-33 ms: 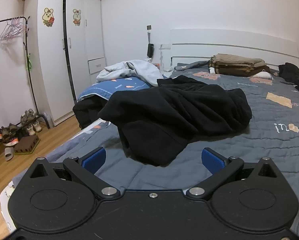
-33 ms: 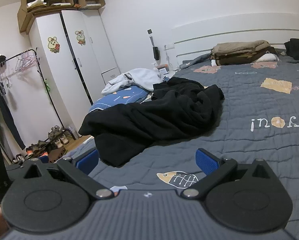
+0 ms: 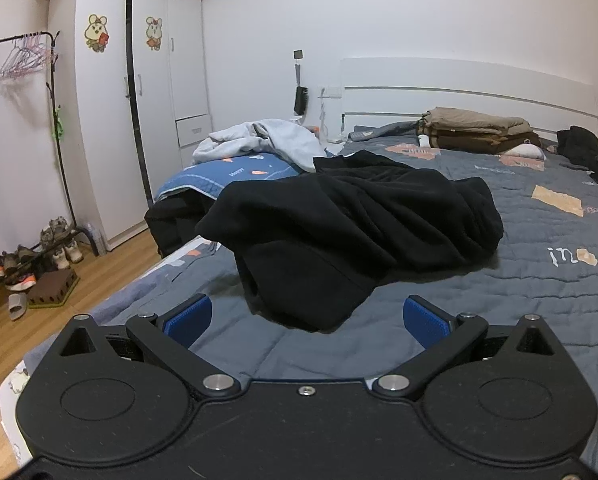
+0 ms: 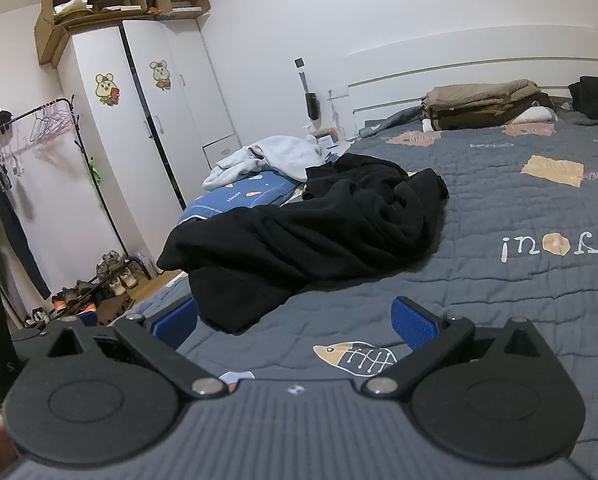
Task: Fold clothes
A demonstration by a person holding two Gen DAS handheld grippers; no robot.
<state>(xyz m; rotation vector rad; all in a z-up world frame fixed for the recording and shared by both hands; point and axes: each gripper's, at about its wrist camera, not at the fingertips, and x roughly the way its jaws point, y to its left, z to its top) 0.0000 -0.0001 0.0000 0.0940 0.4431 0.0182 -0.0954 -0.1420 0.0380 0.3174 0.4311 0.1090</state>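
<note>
A clothes rail point(image 3: 23, 46) and a white wardrobe point(image 3: 111, 120) stand at the left of the room, beside a bed under a grey quilt point(image 3: 539, 288), where a pale grey garment point(image 3: 267, 140) lies on a blue pillow point(image 3: 227, 176) near the bed's left edge. A crumpled black garment point(image 3: 351, 220) sprawls across the quilt's left half, its near hem just ahead of the left gripper point(image 3: 307, 316), whose jaws stand wide apart and empty. The right gripper point(image 4: 295, 322), jaws equally wide and empty, hovers over a fish print on the quilt, with folded brown clothes point(image 4: 483, 104) stacked by the headboard.

A home bedroom: bed point(image 3: 539, 240), wardrobe point(image 3: 111, 120), clothes rack point(image 3: 55, 92).
</note>
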